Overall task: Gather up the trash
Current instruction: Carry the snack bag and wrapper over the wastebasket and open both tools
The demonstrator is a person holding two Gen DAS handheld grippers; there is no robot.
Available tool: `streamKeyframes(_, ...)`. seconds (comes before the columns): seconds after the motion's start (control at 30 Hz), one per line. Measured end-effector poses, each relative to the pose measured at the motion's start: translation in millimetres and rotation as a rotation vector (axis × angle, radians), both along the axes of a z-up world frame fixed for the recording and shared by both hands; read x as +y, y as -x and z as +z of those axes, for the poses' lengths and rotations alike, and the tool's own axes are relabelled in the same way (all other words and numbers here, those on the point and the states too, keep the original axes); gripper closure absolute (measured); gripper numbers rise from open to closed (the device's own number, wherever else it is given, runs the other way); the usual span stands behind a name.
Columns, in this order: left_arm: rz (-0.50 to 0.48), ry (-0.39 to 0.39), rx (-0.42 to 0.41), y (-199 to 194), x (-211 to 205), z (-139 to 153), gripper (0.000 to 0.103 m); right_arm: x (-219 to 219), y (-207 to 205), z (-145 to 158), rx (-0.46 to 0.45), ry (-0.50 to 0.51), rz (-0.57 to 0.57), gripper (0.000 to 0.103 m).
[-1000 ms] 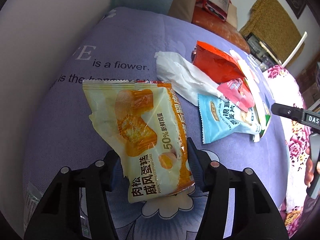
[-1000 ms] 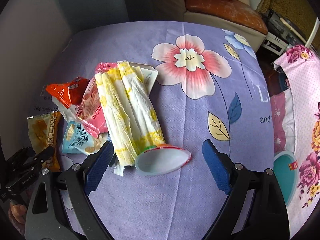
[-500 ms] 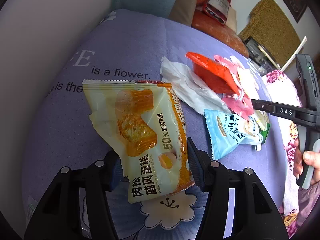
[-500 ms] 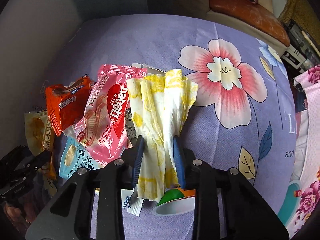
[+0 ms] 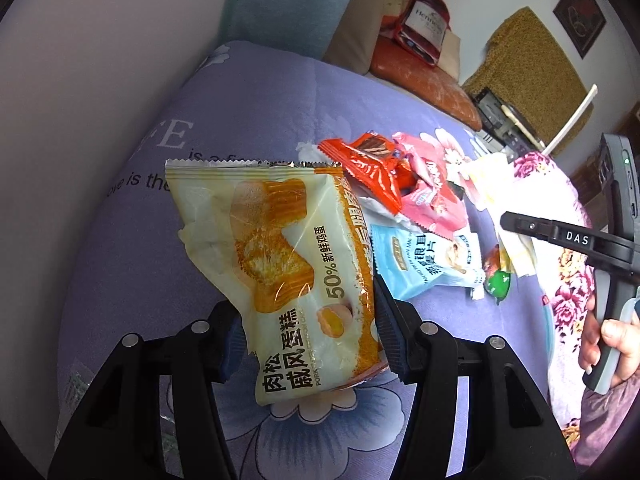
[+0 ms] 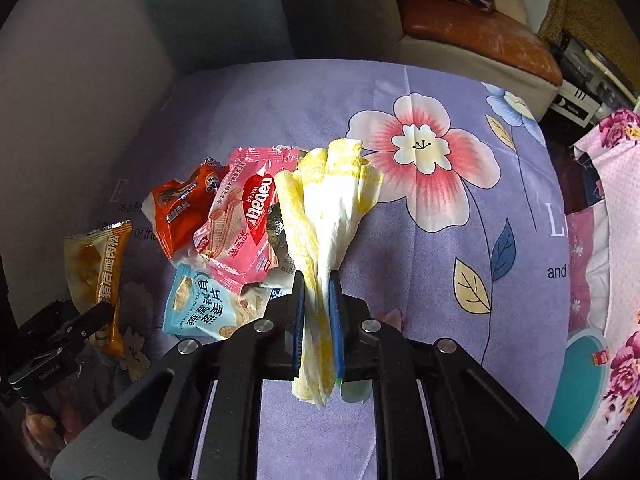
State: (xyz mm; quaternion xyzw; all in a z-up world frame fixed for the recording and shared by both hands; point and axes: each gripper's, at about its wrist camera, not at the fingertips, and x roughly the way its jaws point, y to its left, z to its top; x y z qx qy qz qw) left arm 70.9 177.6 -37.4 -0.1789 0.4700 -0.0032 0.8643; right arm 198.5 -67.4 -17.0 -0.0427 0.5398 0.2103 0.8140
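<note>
A lilac flower-printed cloth (image 6: 420,288) covers the table and carries everything. Toward its far left side, as the right wrist camera sees it, lies a heap of snack trash. The largest piece is off the cloth: a cream and orange plastic cake wrapper with a picture of sponge cake (image 5: 280,272), clamped between the two pads of the left gripper (image 5: 306,344) and standing up in front of the heap. Next in size, a crumpled white and yellow paper napkin (image 6: 328,216) is pinched tight in the closed right gripper (image 6: 318,320), its free end fanning up over the cloth just right of the heap, its lower end hanging below the pads. In the heap itself a pink foil wafer packet (image 6: 244,216) lies on top, an orange-red foil packet (image 6: 180,208) touches its left edge, and a pale blue oat-flake sachet (image 6: 200,304) lies at its near edge. A small green and red scrap (image 5: 496,276) sits on the cloth just right of the sachet.
</note>
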Motion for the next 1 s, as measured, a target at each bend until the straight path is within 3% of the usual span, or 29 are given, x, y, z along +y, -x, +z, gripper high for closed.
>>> streamKeyframes(0.23,-0.112,-0.014,-0.033,-3.4,-48.1,18.4,0.046,-40.9,33.5,15.7,-0.015,-0.078,-0.065,0.092)
streamKeyframes(0.43,-0.246,-0.035,-0.044,-14.4,-109.8,26.3,0.046,-97.8,56.0,10.7,-0.01,-0.107,-0.173,0.092)
streamKeyframes(1.0,-0.634,-0.154,-0.012,-41.1,-340.5,21.6,0.046,-299.8,115.6,-12.2,-0.044,-0.19,-0.521,0.092)
